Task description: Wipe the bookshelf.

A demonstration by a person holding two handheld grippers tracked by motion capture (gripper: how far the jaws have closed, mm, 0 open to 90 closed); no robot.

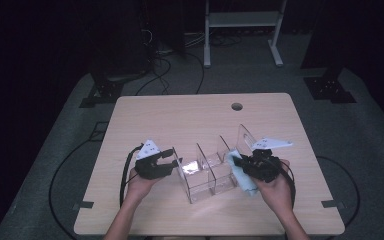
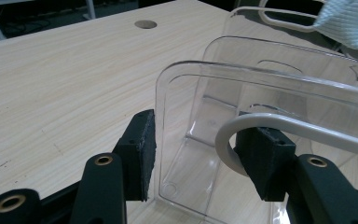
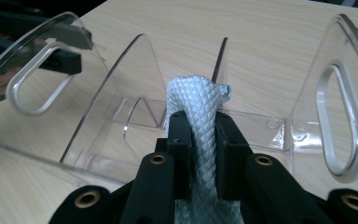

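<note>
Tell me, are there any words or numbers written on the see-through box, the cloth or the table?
None: there is nothing to read in these pictures.
The clear plastic divided organizer is bare, with no label or print.
The pale blue woven cloth shows a diamond weave and no tag.
The light wooden table carries only wood grain and a round hole.

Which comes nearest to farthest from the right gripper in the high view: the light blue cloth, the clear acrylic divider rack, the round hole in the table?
1. Light blue cloth: pinched in the jaws of the right gripper.
2. Clear acrylic divider rack: just to its left, mid-table.
3. Round hole in the table: far side, toward the back edge.
</note>
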